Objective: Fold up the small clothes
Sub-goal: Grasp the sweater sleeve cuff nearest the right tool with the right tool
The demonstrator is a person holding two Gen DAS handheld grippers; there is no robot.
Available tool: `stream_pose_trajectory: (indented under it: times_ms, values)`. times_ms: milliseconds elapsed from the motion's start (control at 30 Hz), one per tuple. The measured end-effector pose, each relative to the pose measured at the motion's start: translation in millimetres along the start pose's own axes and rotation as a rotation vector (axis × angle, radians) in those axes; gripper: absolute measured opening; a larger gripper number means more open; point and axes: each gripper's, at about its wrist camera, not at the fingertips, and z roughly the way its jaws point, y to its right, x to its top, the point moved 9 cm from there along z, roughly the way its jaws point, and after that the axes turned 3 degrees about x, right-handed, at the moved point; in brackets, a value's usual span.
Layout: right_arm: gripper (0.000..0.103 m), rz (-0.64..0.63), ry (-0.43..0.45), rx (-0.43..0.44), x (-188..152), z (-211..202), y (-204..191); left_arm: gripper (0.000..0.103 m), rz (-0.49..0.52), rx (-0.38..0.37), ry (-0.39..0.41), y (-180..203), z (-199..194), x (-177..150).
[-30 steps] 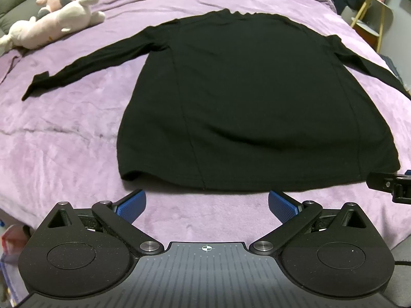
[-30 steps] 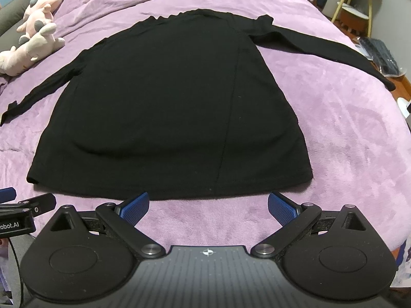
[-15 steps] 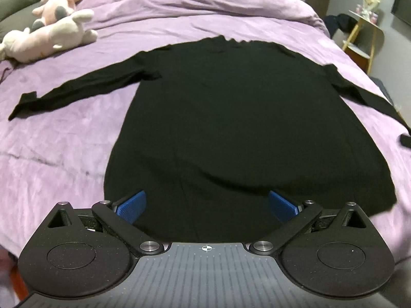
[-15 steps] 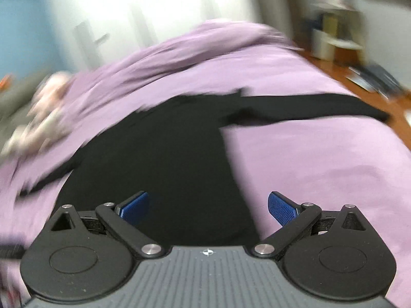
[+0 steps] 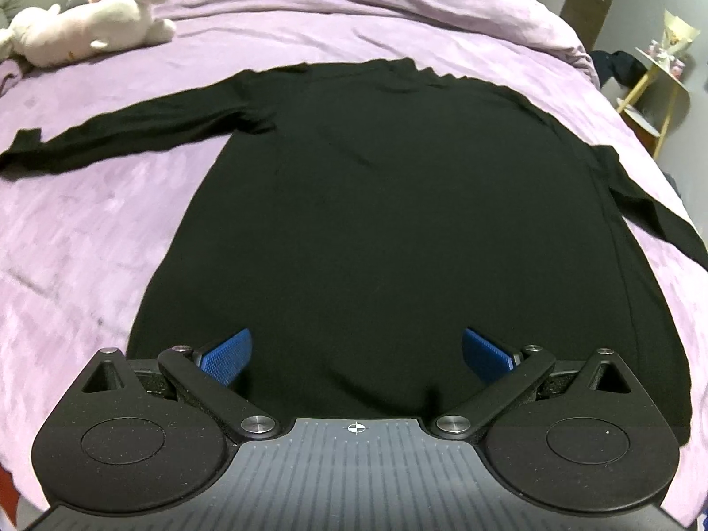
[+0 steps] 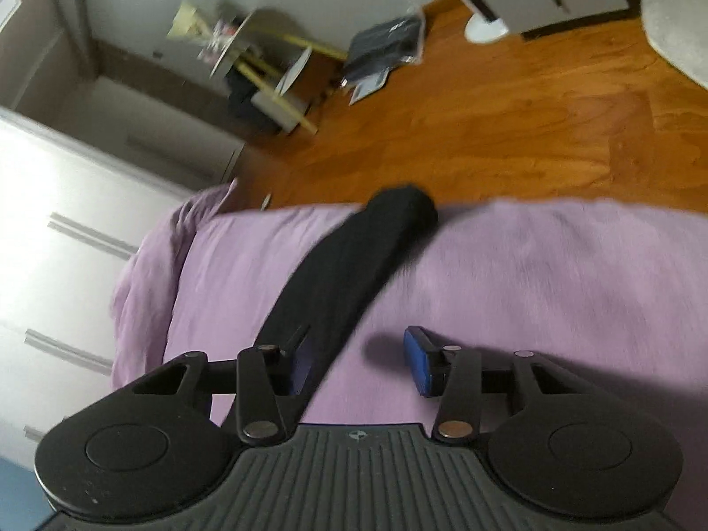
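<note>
A purple blanket (image 5: 88, 230) is covering the bed, and a black long-sleeved top (image 5: 398, 230) is lying flat on it, hem toward the cameras, both sleeves spread outward. Beyond the top's left sleeve, plush toys (image 5: 97, 26) are resting near the head of the bed; past its right shoulder a small yellow-legged side table (image 5: 659, 84) is standing on the floor. The left gripper (image 5: 356, 356) is hovering over the top's hem, its jaws standing wide apart with nothing pressed between them. The right gripper (image 6: 354, 367) is reaching along the right sleeve (image 6: 354, 261), which is running out to the bed edge with wooden floor (image 6: 531, 124) beyond its cuff. Its jaws have just been closing and are standing partly apart; the sleeve is passing beside the left finger, apparently not pinched, though blur is making that hard to judge.

The risk here, as I read it, is the right gripper closing on only the sleeve's edge or catching blanket with it, so the sleeve is slipping free or dragging the body crooked; the cuff lying at the bed edge could also be sliding off
</note>
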Motion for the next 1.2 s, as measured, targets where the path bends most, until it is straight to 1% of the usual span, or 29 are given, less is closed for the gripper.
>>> stream_pose_trajectory:
  times_ms: [100,200,233,267,300,367,433,500,567,633,667,733,767,800,833,900,933,1000,1067,1100,1167,1200]
  values:
    - [0.044,0.039,0.023,-0.001,12,21,-1,0.103,0.005,0.001,-0.009,5,8,4]
    - [0.044,0.077,0.028,0.031,20,31,-2,0.103,0.019,0.009,-0.017,10,15,6]
    - [0.04,0.074,0.027,0.034,22,33,-2,0.103,0.024,0.012,-0.019,12,17,7]
    - [0.033,0.059,0.026,0.035,23,33,-1,0.103,0.03,0.016,-0.022,13,19,7]
    - [0.028,0.039,0.022,0.03,25,35,-4,0.103,0.036,0.02,-0.028,14,21,6]
    - [0.011,0.003,0.015,0.019,26,34,-8,0.103,0.044,0.024,-0.041,15,25,5]
    - [0.003,-0.022,0.017,0.019,29,32,-8,0.103,0.048,0.022,-0.049,15,26,5]
    - [0.003,-0.106,0.046,-0.04,34,23,-13,0.103,0.053,0.022,-0.047,14,25,6]
    - [0.003,-0.276,0.142,-0.154,45,7,-25,0.103,0.061,0.026,-0.036,13,22,8]
    - [0.003,-0.402,0.207,-0.23,50,-3,-41,0.103,0.074,0.028,-0.019,13,19,10]
    - [0.003,-0.445,0.224,-0.24,50,-7,-51,0.103,0.079,0.029,-0.015,13,18,11]
    - [0.003,-0.537,0.26,-0.232,48,-16,-77,0.103,0.088,0.028,-0.012,14,18,13]
    - [0.003,-0.591,0.288,-0.248,47,-20,-90,0.103,0.088,0.026,-0.011,14,17,13]
    - [0.003,-0.647,0.314,-0.244,43,-25,-106,0.103,0.087,0.023,-0.01,15,17,14]
    - [0.003,-0.702,0.333,-0.207,37,-30,-126,0.103,0.084,0.016,-0.006,16,16,16]
    - [0.003,-0.827,0.353,-0.117,14,-40,-168,0.103,0.084,-0.003,0.009,19,12,20]
    - [0.003,-0.908,0.349,-0.054,-5,-45,-190,0.103,0.087,-0.01,0.018,21,10,22]
    - [0.003,-1.095,0.307,0.085,-59,-50,-230,0.103,0.093,-0.029,0.038,26,8,31]
    - [0.003,-1.276,0.232,0.215,-126,-53,-255,0.103,0.09,-0.046,0.053,31,7,39]
    - [0.003,-1.36,0.172,0.279,-163,-52,-262,0.103,0.085,-0.063,0.06,35,7,44]
    - [0.004,-1.487,0.08,0.334,-224,-44,-260,0.103,0.077,-0.099,0.073,42,8,53]
    - [0.004,-1.552,0.012,0.346,-256,-36,-253,0.103,0.075,-0.117,0.078,47,10,58]
